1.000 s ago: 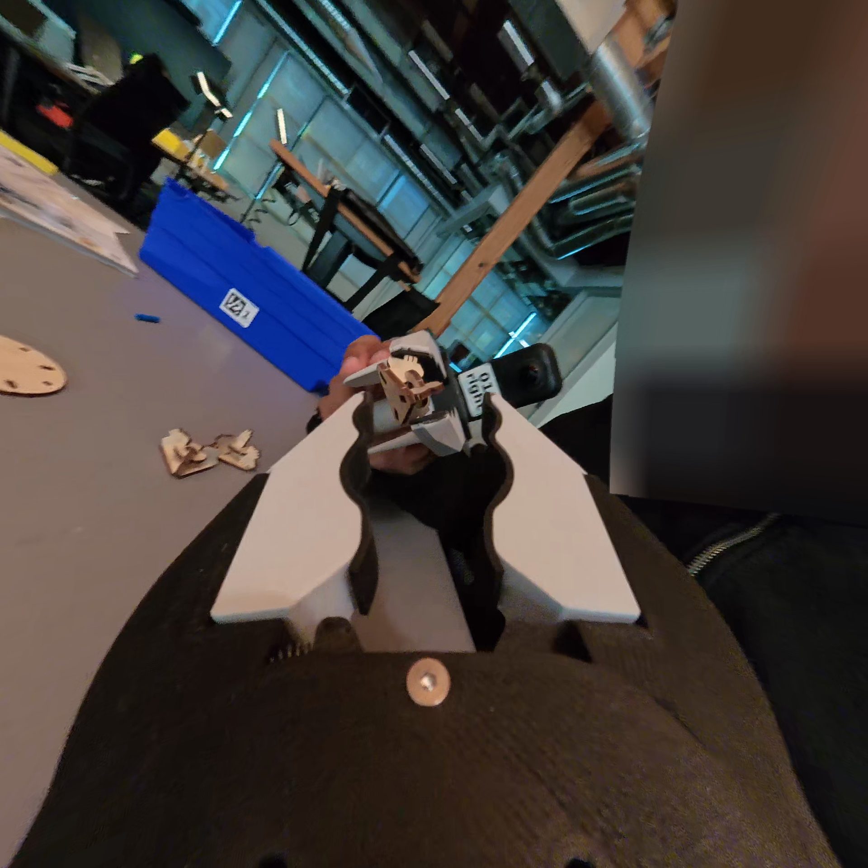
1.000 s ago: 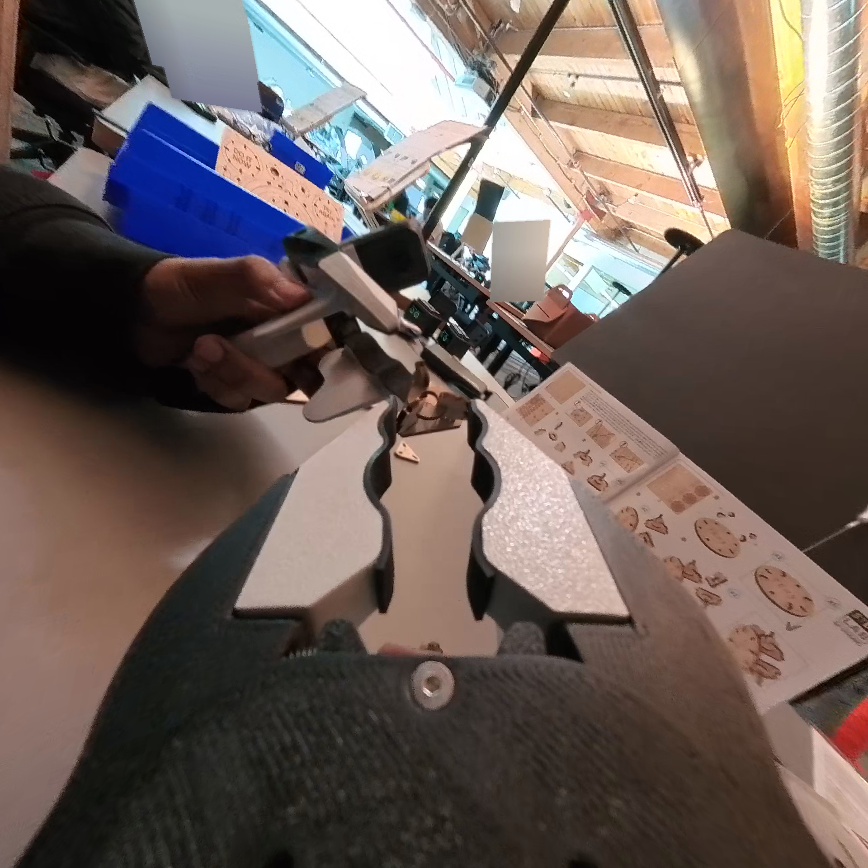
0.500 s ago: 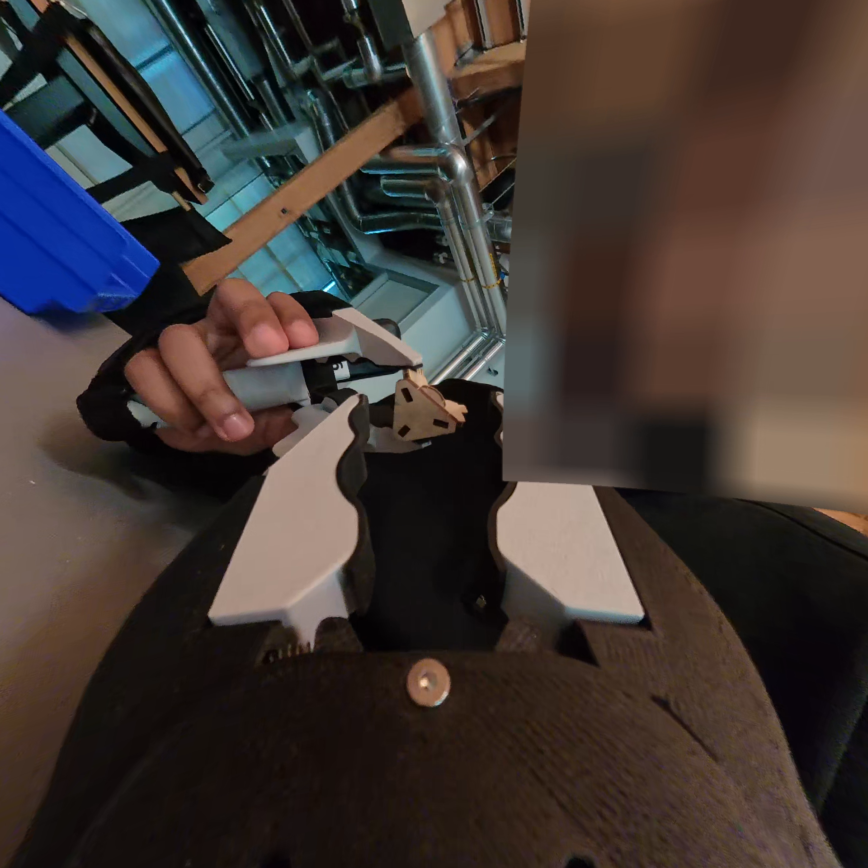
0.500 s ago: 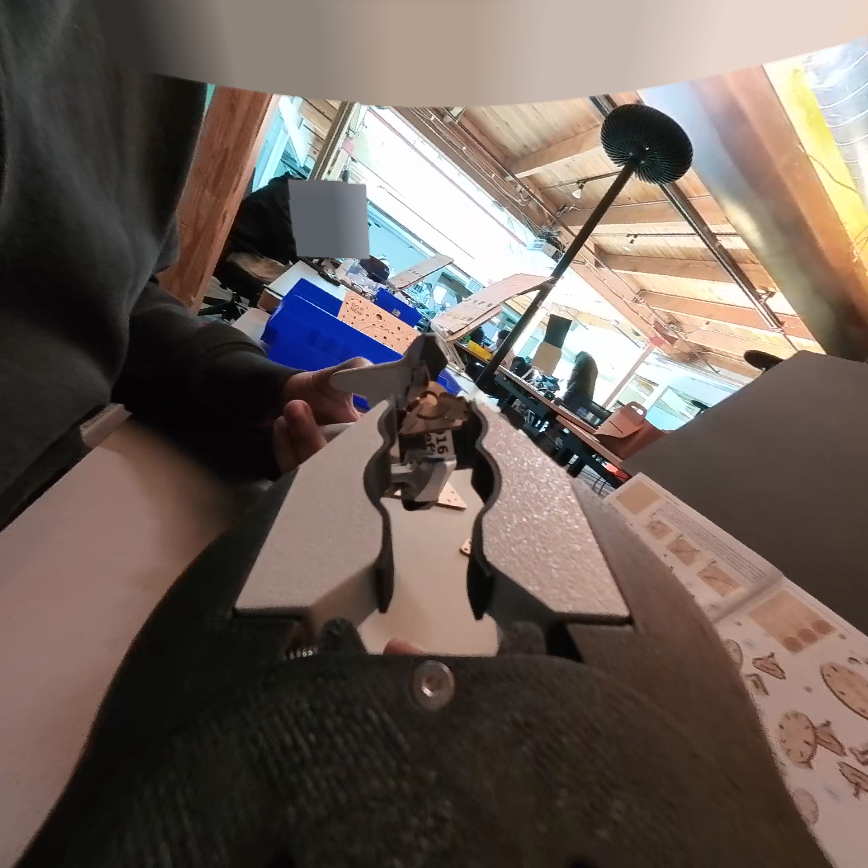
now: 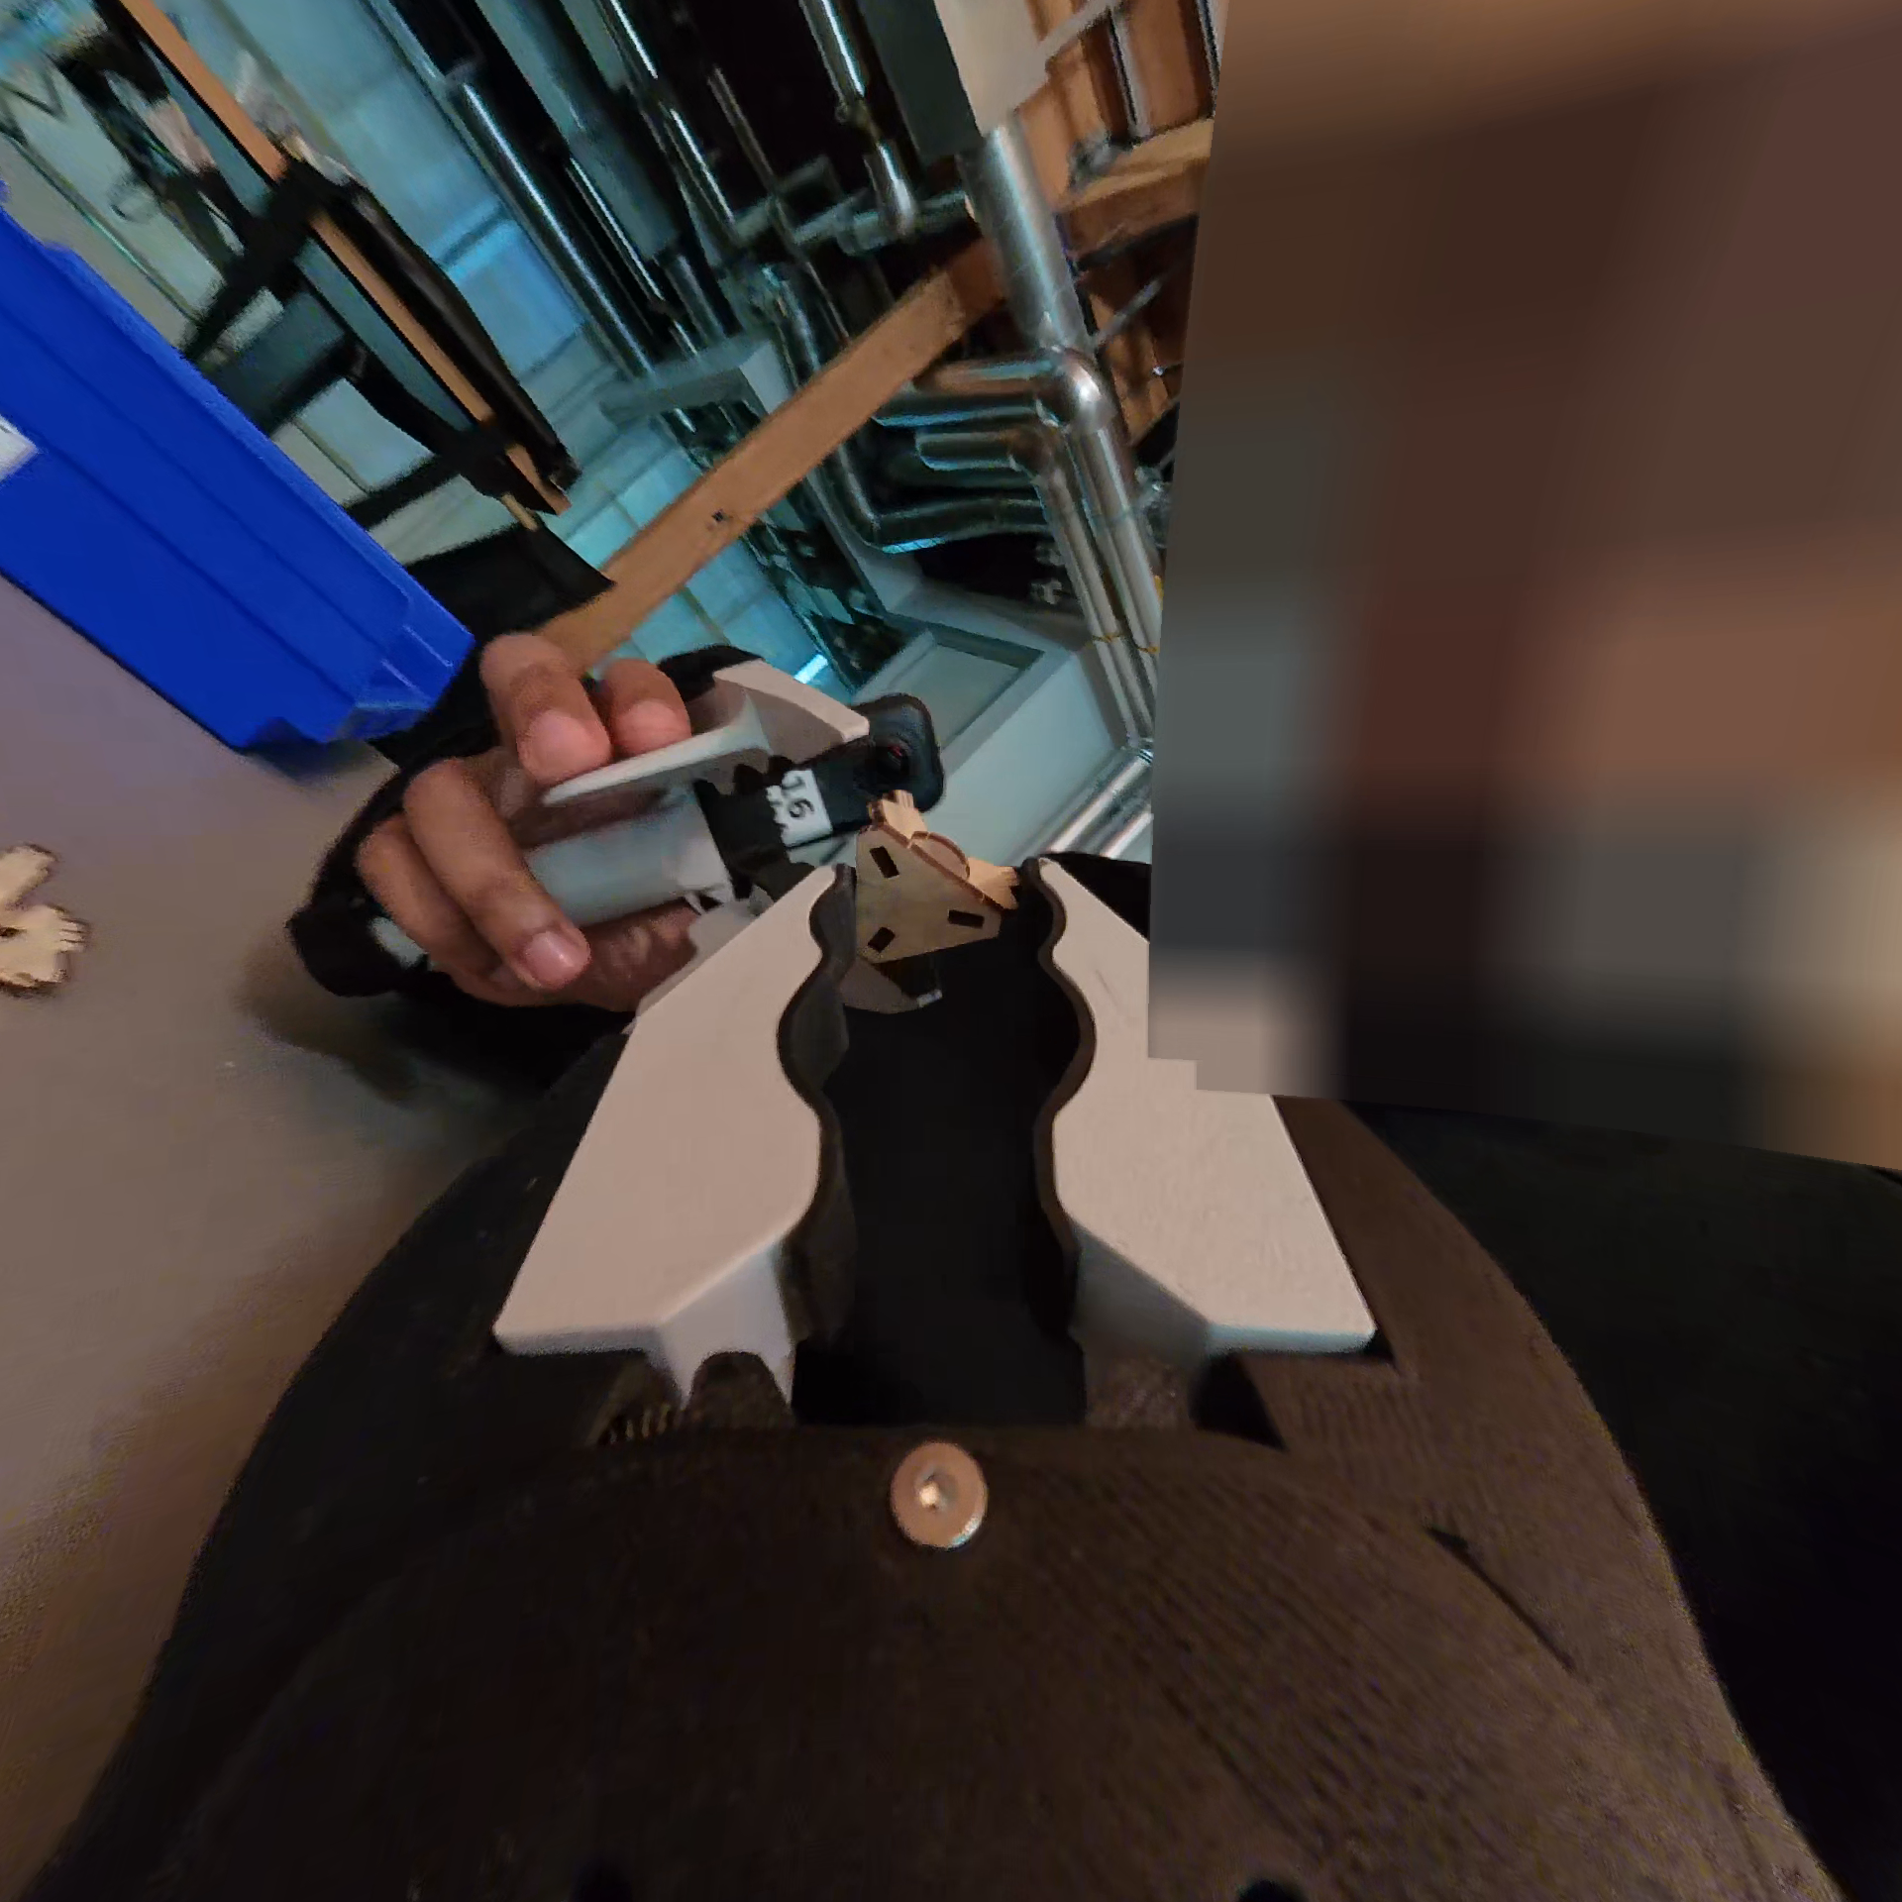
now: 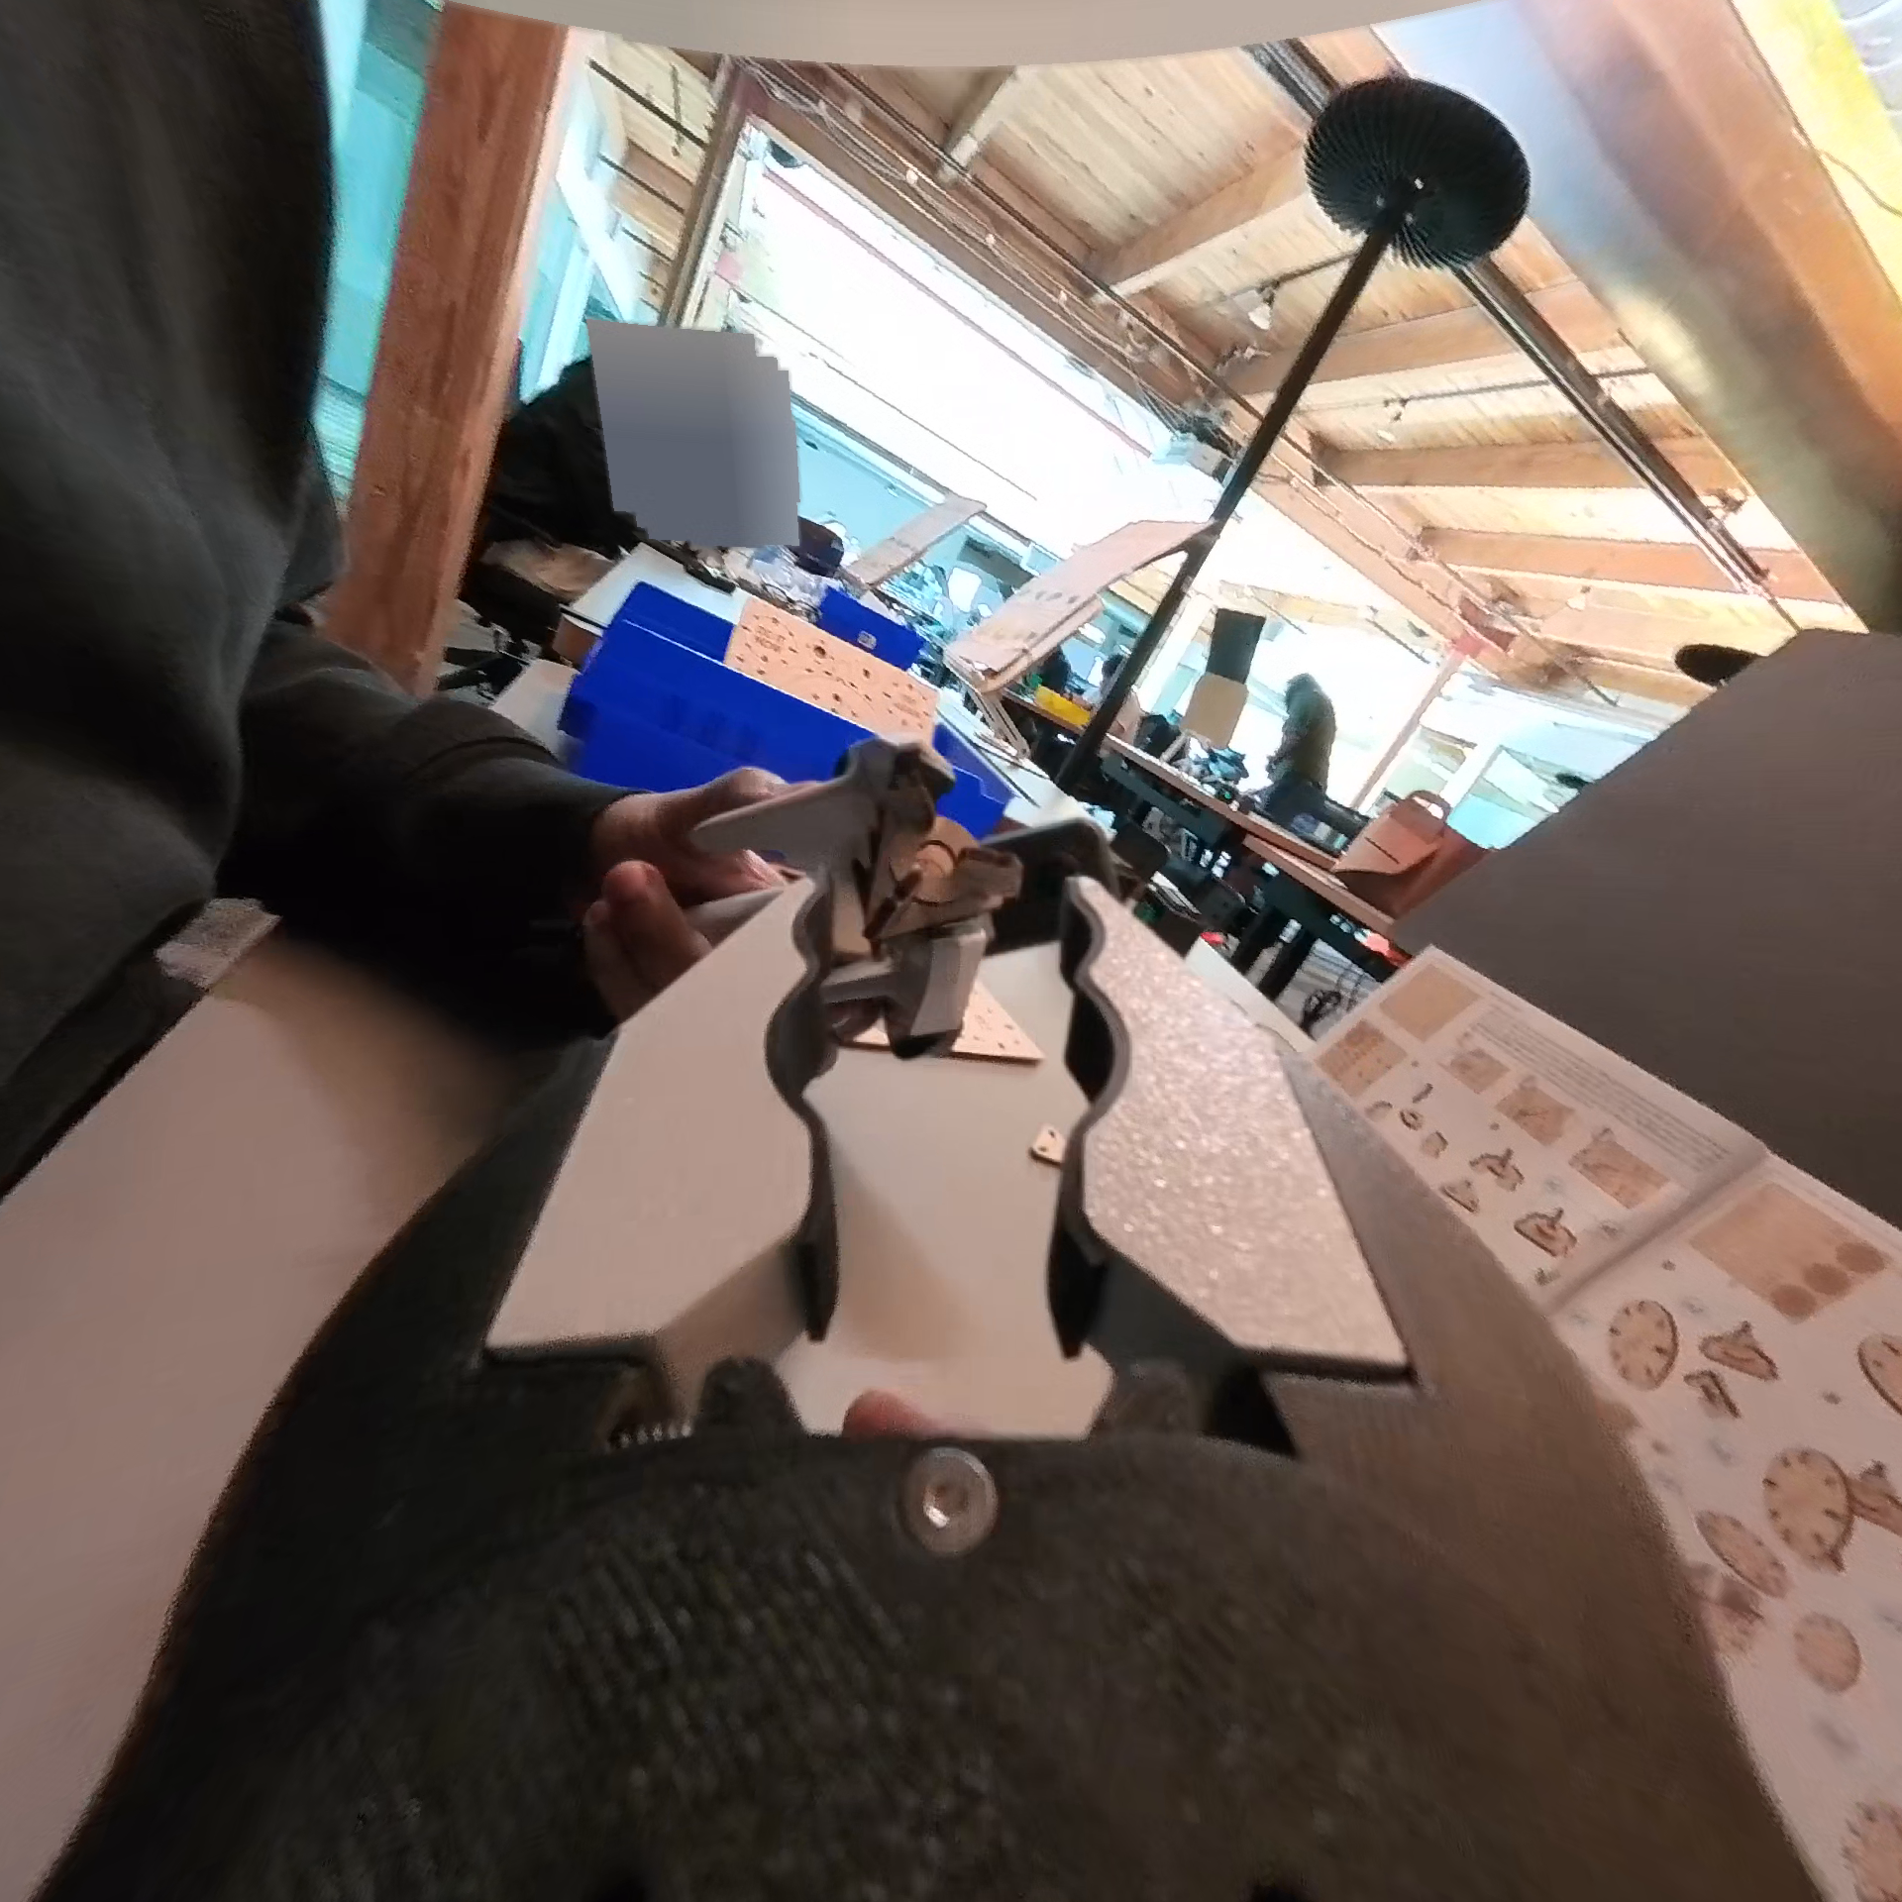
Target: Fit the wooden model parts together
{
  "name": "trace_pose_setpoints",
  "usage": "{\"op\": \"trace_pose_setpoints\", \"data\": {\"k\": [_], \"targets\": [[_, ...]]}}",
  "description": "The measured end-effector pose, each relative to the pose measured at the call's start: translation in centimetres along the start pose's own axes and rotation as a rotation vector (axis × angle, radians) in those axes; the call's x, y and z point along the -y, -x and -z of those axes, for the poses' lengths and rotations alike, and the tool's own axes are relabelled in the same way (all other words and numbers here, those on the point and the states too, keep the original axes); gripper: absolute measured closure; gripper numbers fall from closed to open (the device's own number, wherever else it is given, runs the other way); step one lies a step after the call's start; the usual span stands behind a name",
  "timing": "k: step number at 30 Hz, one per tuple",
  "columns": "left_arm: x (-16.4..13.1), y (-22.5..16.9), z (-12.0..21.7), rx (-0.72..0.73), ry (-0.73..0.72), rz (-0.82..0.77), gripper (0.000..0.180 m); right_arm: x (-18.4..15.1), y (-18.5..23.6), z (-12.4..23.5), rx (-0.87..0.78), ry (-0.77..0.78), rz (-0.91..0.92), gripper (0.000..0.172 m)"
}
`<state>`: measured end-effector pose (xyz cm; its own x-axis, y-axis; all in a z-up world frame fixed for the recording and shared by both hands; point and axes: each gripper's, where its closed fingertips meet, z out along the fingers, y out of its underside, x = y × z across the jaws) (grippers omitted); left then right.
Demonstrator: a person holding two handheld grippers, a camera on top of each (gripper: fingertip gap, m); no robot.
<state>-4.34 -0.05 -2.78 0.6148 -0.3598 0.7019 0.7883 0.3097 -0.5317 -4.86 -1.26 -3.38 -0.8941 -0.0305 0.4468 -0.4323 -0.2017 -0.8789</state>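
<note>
A small, light wooden assembly with a triangular slotted plate (image 5: 916, 906) sits between the fingertips of my left gripper (image 5: 937, 890), well above the grey table (image 5: 154, 1132). Both pads press on it. In the right wrist view the same wooden piece (image 6: 926, 875) is clamped in the left gripper's fingers (image 6: 885, 793). My right gripper (image 6: 947, 916) stands around it with its jaws wide. Its right pad is clear of the wood. The right gripper's body and the hand holding it (image 5: 494, 854) show just behind the piece in the left wrist view.
A blue bin (image 5: 154, 535) stands on the table at the left, with loose wooden parts (image 5: 31, 916) near it. An illustrated instruction sheet (image 6: 1544, 1163) lies at the right. A perforated wooden sheet (image 6: 988, 1029) and a small wooden part (image 6: 1050, 1142) lie below the grippers. Only a small space, under 4 cm, lies between the two pairs of fingers.
The right gripper held the wooden piece and has opened its jaws off it. The left gripper's jaws have closed onto the piece, so the piece has passed from right to left.
</note>
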Motion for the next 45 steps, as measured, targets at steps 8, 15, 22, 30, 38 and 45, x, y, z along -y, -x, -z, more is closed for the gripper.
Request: {"op": "trace_pose_setpoints", "data": {"k": [8, 15, 22, 30, 38, 45], "targets": [[0.7, 2.1, 0.9, 0.239, -0.009, -0.178, 0.149, -1.7, -1.3, -0.1, -0.074, 0.111, 0.019, 0.131], [0.6, 2.7, 1.1, 0.301, 0.006, -0.205, 0.149, -1.9, -1.2, 0.0, -0.06, 0.133, 0.048, 0.145], [0.3, 3.0, 1.0, 0.326, 0.025, -0.22, 0.149, -2.4, -1.1, 0.0, -0.054, 0.163, 0.068, 0.144], [0.4, 3.1, 1.1, 0.342, 0.027, -0.23, 0.149, -2.6, -0.9, -0.1, -0.042, 0.176, 0.067, 0.144], [0.3, 3.3, 1.1, 0.357, 0.034, -0.24, 0.149, -2.7, -0.9, 0.0, -0.036, 0.179, 0.051, 0.146], [0.3, 3.4, 1.1, 0.362, 0.033, -0.242, 0.149, -2.8, -0.9, -0.1, -0.036, 0.188, 0.041, 0.146]]}}
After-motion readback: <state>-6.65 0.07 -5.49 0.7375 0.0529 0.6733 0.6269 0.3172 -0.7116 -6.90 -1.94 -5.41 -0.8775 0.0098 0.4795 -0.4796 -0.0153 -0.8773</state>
